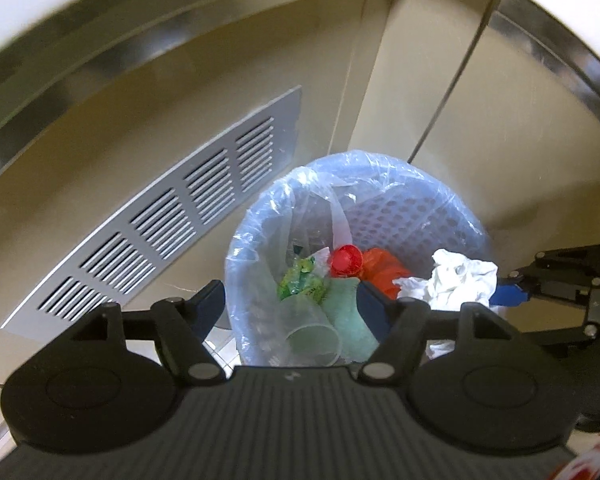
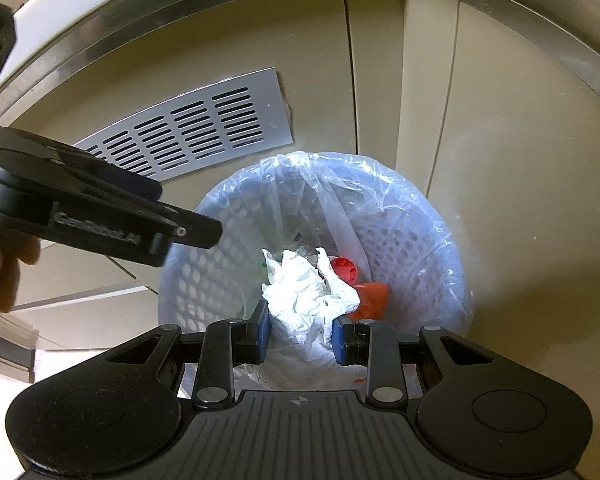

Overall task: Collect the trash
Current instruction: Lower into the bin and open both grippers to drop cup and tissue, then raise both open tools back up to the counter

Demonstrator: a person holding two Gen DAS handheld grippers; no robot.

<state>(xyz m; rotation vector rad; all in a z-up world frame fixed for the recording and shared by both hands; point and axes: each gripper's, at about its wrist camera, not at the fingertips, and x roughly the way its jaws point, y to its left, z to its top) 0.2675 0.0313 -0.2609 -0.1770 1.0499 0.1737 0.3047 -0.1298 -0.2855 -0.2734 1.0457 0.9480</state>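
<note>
A crumpled white tissue [image 2: 306,292] sits squeezed between the blue pads [image 2: 263,330] of the right gripper [image 2: 300,334] — its fingers are close together, holding it just above the bin [image 2: 404,216]. The bin has a clear bag [image 2: 340,176] inside, with a red cap [image 1: 346,260], a green wrapper [image 1: 302,280] and a clear cup [image 1: 314,338]. The left gripper [image 1: 292,300] hangs over the bin too — fingers wide apart, the cup showing between them but not touched.

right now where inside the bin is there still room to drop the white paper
Free: the far side of the bin, bare liner against the perforated wall behind the red cap. Crowded: the near side, with the clear cup, green wrapper and orange piece. The right gripper holds the white paper above them.
</note>
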